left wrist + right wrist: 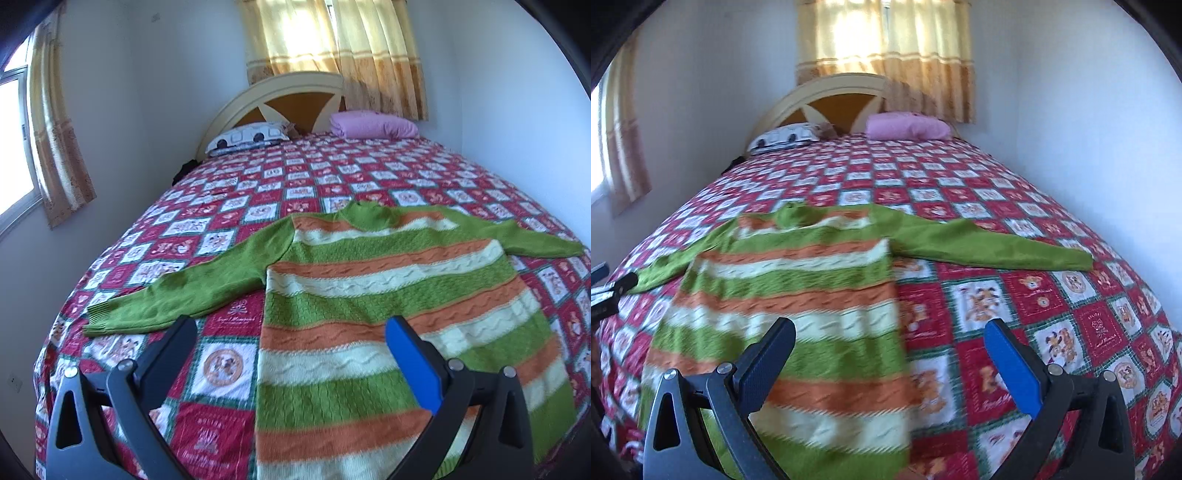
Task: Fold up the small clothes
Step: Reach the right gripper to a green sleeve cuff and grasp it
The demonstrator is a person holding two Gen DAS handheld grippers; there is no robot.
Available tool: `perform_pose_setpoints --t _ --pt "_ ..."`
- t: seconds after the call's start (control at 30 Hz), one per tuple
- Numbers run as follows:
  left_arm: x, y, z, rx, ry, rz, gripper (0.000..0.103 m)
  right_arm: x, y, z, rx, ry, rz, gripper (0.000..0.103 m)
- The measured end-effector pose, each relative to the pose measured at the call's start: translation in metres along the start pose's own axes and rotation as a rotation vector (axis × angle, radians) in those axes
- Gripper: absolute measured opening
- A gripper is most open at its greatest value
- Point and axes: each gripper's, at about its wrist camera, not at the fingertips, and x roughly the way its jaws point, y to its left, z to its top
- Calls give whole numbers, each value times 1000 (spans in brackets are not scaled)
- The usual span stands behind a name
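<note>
A striped knit sweater (369,295) in green, orange and cream lies flat on the bed, collar toward the headboard, both green sleeves spread out sideways. My left gripper (291,328) hovers open over the sweater's lower left edge, nothing between its fingers. The sweater (798,288) fills the left half of the right wrist view, its right sleeve (997,247) stretched across the bedspread. My right gripper (890,330) hovers open above the sweater's lower right edge, holding nothing. The left gripper's tips (613,286) show at the far left edge there.
The bed carries a red and white checked bedspread (280,177). A patterned pillow (251,136) and a folded pink blanket (373,125) lie by the headboard (280,99). White walls close in on both sides; curtained windows stand behind and to the left.
</note>
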Motion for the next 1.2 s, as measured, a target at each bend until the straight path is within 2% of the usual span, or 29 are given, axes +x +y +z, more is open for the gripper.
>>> perform_pose_setpoints --t 0.33,0.57,0.8,1.0,1.2 --pt "75 -23 15 65 88 12 103 76 -89 30 123 100 -121 102" --pt "113 -34 23 95 132 14 103 111 -164 38 242 148 -212 102" --pt "143 -39 29 81 172 1 103 124 -250 39 456 149 -298 102" --pt "161 -45 30 69 205 -11 103 130 -296 37 567 138 -291 102" --pt "165 -43 29 49 217 -23 103 145 -325 45 606 134 -280 100"
